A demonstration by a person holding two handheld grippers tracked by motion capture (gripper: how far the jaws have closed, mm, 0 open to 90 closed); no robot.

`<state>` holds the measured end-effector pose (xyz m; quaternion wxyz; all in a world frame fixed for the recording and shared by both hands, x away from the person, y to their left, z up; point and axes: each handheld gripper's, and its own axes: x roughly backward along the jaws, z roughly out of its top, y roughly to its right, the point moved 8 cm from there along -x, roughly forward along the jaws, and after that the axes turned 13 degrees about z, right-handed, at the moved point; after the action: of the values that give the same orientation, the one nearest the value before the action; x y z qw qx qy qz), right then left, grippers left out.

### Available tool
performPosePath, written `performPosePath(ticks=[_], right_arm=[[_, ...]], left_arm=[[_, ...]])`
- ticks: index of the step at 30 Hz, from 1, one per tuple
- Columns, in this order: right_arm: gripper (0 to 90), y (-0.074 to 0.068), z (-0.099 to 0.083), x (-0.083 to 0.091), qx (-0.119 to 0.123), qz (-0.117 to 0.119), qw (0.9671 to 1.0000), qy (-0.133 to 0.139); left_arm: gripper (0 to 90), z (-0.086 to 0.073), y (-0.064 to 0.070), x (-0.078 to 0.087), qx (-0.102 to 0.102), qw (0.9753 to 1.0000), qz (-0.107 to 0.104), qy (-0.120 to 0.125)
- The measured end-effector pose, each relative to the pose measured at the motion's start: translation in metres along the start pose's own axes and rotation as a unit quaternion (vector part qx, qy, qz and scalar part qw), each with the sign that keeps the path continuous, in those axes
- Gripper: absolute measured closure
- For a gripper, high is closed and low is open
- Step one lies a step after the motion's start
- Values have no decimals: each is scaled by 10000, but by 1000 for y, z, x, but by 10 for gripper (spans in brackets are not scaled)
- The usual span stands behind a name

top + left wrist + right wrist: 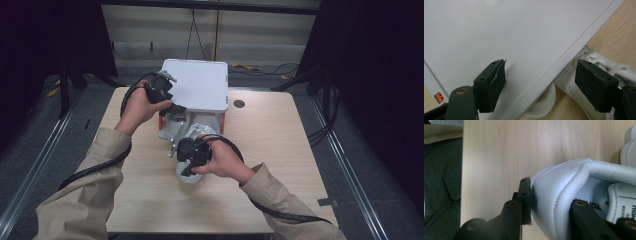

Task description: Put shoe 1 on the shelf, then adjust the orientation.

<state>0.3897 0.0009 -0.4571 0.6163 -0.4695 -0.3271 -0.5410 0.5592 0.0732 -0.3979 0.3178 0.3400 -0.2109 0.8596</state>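
I am holding a white shoe (554,195) with my right gripper (192,159). One jaw is pressing on the outside of the heel and the other jaw is sitting inside the shoe, so the jaws are closed on the heel wall. The shoe is lying on the wooden table (280,150), close to me, just in front of the white box (200,85).

My left gripper (167,97) is hovering at the near left edge of the box lid (499,32). Its jaws are standing wide apart and they are not holding anything. One pad is lying over the lid and the other is out past the lid's edge, above a second white shoe (599,65) that is poking out from under the lid.

I think I am packing or unpacking the shoes, and the job looks about half way. One shoe is out on the table in my grip, and the other is tucked by the box. The lid is resting on top, so it needs lifting or shutting.

The shoe I am holding is lying flat on its sole. Its long side is running away from me, heel near me and toe pointing at the box.
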Motion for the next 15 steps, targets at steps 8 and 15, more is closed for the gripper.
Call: performPosePath(ticks=[8,15], right_arm=[[712,23,-12,-5,152,23,9997,-193],[708,28,-23,-5,111,87,9999,-96]], left_arm=[[259,0,-2,1,40,10000,-31,6],[259,0,-3,1,58,10000,-68,7]])
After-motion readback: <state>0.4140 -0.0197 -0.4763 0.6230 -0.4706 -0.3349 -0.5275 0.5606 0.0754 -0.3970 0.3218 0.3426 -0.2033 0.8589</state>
